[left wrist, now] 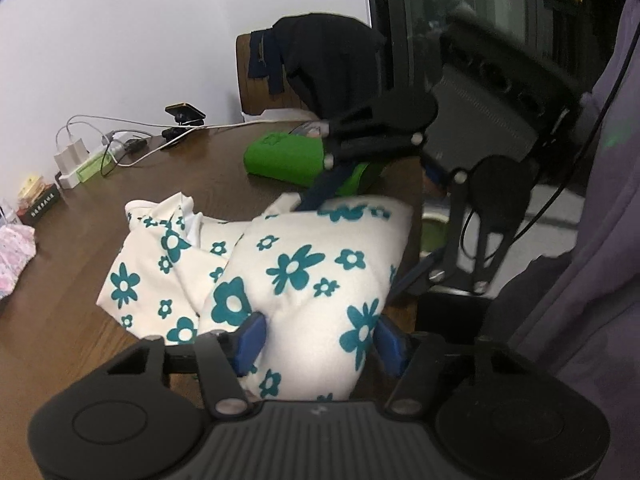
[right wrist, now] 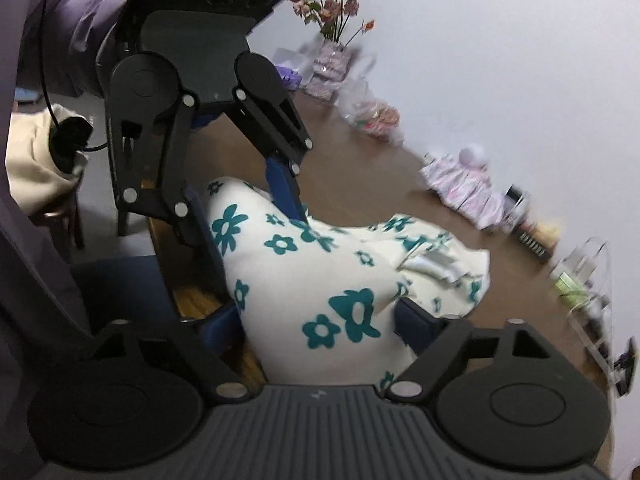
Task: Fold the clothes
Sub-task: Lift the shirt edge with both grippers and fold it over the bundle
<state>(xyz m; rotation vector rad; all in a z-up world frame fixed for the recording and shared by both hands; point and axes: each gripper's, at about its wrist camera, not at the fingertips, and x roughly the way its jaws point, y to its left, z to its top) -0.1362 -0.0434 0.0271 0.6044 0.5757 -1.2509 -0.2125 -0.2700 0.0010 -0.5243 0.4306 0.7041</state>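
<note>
I had the floral garment (left wrist: 304, 268) bunched at the near edge of the table (left wrist: 80, 320), one part raised between my tools and the rest trailing in loose folds across the wood toward the wall. My left tongs (left wrist: 320, 340) were wide apart with a thick hump of cloth sitting between the blue pads (left wrist: 252, 340); whether they truly pinched it I could not tell. My right tongs (right wrist: 320, 328) stood the same way, spread around another bulge of the same fabric.

Judging by that, I was carrying a fold over. To do it well I wanted both grips level and moving together, the held edge taut, so the cloth would land flat. The trailing part needed watching, since it could drag toward the folded green garment (left wrist: 284, 156) lying farther back.
</note>
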